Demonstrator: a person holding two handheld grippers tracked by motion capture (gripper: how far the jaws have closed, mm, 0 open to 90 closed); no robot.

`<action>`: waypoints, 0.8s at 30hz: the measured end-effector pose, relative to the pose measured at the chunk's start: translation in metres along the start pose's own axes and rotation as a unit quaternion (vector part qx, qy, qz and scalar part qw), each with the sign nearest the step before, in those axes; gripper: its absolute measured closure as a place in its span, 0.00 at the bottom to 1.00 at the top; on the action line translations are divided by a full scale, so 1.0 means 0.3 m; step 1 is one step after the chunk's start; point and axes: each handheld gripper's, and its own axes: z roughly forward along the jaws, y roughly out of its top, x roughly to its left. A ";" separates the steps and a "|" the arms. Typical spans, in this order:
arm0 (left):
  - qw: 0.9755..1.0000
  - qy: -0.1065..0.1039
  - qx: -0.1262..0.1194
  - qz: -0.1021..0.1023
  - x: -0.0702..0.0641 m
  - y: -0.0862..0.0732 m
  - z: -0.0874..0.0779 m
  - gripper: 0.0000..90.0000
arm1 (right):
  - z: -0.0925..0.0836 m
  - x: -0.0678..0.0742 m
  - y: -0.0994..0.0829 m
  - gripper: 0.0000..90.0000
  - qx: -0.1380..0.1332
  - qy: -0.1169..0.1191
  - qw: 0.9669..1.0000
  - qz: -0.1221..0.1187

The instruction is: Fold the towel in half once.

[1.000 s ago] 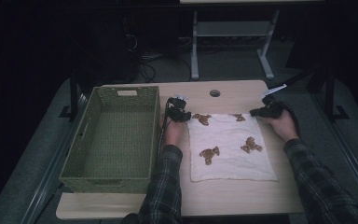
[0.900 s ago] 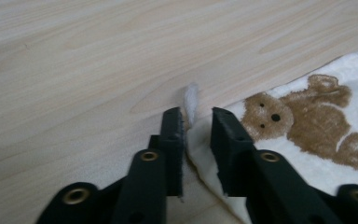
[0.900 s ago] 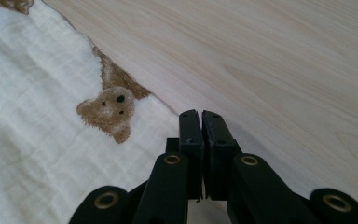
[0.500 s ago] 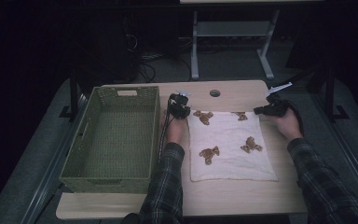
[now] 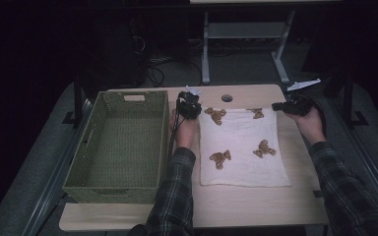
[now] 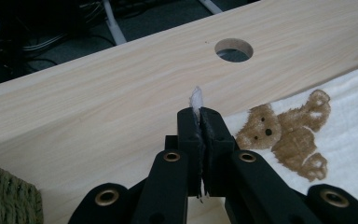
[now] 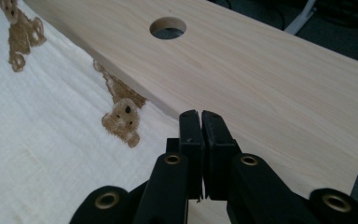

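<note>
Left gripper (image 6: 200,116) jaws clamped towel (image 5: 243,147) corner, frame centre; right gripper (image 7: 201,122) jaws pinched opposite corner, upper right; tabletop (image 6: 121,93) beneath.

My left gripper (image 6: 200,114) closes on the towel (image 5: 241,147) corner, and both it and my right gripper (image 7: 201,122) lift its far edge off the table (image 5: 256,196).

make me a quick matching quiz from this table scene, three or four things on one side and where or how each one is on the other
Things:
1. basket
2. towel
3. left tool
4. hole

Places or states:
A. shut on a towel corner
B. in the tabletop by the far edge
C. empty, at the table's left
D. spread flat, printed with bears

Pairs: 1-C, 2-D, 3-A, 4-B
</note>
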 end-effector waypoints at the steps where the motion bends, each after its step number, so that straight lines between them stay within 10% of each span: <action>1: 1.000 0.001 -0.001 0.001 -0.004 -0.001 -0.006 0.97 | -0.005 0.003 -0.001 0.97 -0.001 0.001 1.000 -0.001; 24: 1.000 -0.016 0.004 0.017 -0.084 -0.115 -0.169 0.97 | -0.160 0.120 -0.153 0.97 -0.032 0.023 0.999 -0.032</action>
